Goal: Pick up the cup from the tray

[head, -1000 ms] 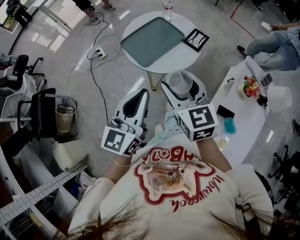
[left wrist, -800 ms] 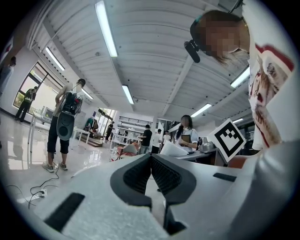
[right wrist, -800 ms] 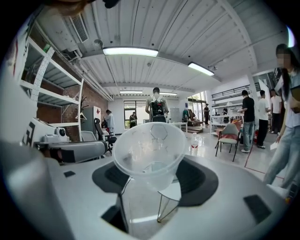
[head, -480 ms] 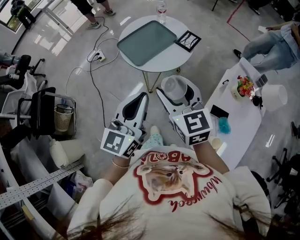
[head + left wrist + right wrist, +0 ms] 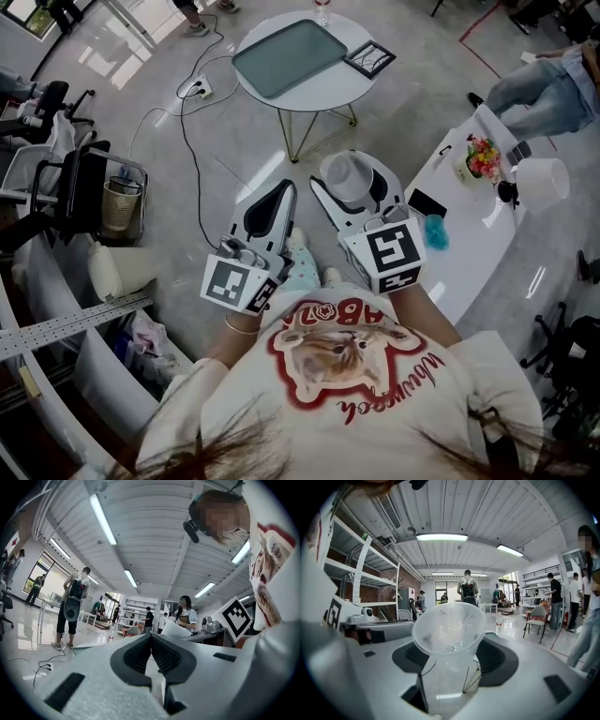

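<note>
1 clear plastic cup (image 5: 449, 625) clamped btwn jaws of right gripper (image 5: 349, 180), near person. Left gripper (image 5: 151, 641): jaws together, empty. 1 grey-green tray (image 5: 281, 56) on 1 round white table (image 5: 328, 92), far side, well apart from cup.

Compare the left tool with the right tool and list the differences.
The left tool has its jaws shut together, empty; the right tool holds a clear plastic cup between its jaws. In the head view the right tool reaches slightly farther forward than the left tool. Both are white and carry a marker cube.
</note>
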### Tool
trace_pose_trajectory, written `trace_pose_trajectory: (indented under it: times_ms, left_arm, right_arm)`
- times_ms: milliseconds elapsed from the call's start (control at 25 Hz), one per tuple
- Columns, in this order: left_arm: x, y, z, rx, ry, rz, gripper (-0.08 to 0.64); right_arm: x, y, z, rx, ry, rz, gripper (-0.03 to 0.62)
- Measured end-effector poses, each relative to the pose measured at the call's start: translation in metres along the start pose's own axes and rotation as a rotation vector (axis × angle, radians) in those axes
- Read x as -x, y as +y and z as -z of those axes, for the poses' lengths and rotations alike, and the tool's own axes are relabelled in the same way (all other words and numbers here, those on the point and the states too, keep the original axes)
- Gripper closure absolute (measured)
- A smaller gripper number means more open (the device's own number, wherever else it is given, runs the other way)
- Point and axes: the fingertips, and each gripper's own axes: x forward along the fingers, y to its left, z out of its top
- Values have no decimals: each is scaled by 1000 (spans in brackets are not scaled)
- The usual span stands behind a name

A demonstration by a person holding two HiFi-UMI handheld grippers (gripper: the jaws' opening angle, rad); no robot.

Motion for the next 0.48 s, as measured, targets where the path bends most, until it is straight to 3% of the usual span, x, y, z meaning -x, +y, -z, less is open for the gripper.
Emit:
trace_pose_trajectory:
  times_ms: [480]
  left_arm:
    - [29,-53,6,-6,-1,-38,546]
  right_arm:
    - [54,11,12,-1,-7,-40,290]
